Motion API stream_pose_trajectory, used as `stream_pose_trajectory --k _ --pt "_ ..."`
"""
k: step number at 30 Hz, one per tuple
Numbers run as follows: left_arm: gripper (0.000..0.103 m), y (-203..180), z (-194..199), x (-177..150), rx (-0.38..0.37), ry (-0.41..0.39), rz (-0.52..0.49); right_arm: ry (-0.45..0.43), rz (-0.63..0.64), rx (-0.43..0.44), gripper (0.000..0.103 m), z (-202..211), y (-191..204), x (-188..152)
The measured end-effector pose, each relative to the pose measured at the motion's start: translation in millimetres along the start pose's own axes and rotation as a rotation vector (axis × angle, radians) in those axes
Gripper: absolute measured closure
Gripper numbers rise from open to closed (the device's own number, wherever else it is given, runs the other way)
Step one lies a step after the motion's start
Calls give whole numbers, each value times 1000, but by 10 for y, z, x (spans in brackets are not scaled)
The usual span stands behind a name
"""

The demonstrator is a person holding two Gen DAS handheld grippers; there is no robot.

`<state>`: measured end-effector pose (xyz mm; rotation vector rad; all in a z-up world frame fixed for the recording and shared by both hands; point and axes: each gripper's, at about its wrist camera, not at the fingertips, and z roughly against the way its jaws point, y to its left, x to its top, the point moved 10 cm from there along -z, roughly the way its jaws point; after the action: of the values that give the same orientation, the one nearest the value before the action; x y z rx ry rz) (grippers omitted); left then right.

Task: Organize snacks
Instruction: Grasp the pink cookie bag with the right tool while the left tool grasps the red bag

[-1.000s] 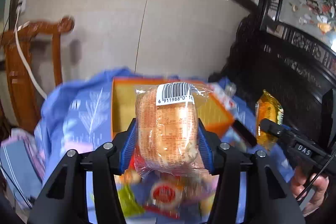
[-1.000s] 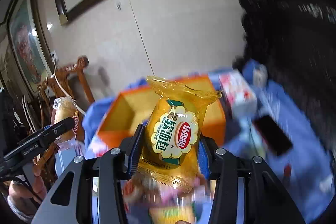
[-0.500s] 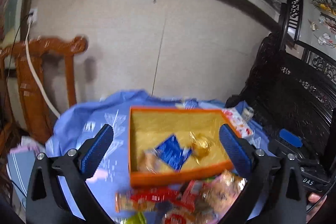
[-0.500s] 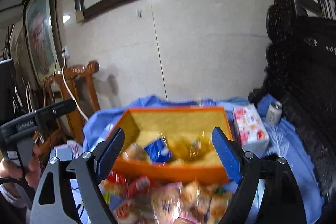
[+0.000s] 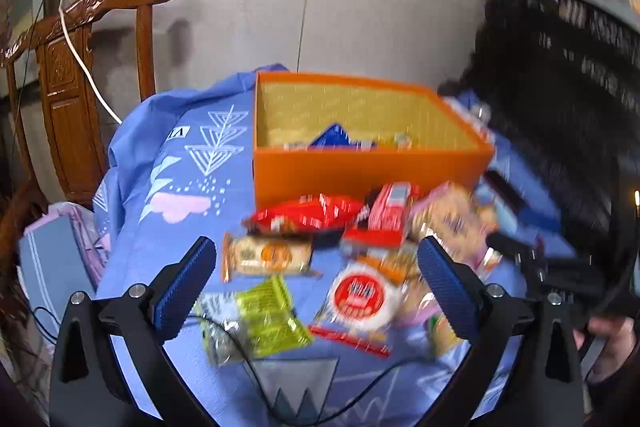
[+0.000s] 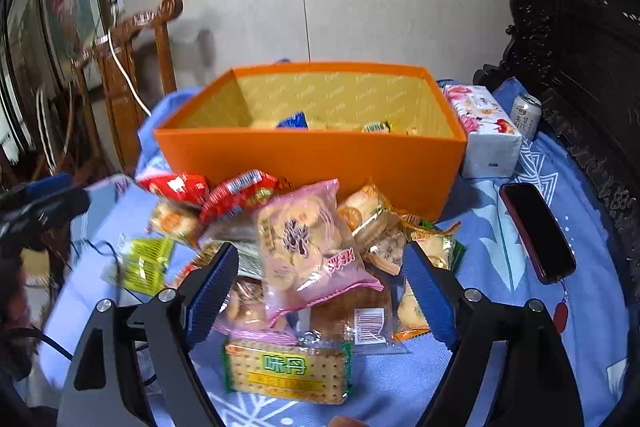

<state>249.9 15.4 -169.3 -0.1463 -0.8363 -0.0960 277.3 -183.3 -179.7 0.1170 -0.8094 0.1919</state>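
Two fisheye cameras, one behind each hand-held tool, look down at a slant across the cloth-covered desk (image 6: pixel 500 227) toward the wall. Both close views share the orange box (image 5: pixel 360 167) (image 6: pixel 312 163) and snack pile (image 5: pixel 340 267) (image 6: pixel 304 251); the left view appears blurred at right.

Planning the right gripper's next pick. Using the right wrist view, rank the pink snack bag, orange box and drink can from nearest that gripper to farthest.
1. Pink snack bag, between the open right gripper fingers.
2. Orange box, behind the pile.
3. Drink can, far right, beyond the box.
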Motion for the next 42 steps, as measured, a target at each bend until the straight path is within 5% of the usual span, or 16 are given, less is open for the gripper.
stream_pose_trajectory --k 10,16,22,30,35,42 --pt "4 -75 -64 -120 1 29 -49 100 154 -32 22 -553 137 2" --pt "4 -21 -122 -121 4 50 -30 152 131 -7 26 -748 172 -81" --pt "4 -28 -164 -152 4 56 -39 153 115 -20 56 -675 123 -109" --pt "4 -80 -325 -192 1 67 -67 120 -62 23 59 -322 -15 -184" --pt "4 69 -567 65 53 1 -152 116 -102 51 59 -178 9 -229" --pt "4 146 -904 185 -56 -23 -327 131 -97 72 59 -177 99 -241"
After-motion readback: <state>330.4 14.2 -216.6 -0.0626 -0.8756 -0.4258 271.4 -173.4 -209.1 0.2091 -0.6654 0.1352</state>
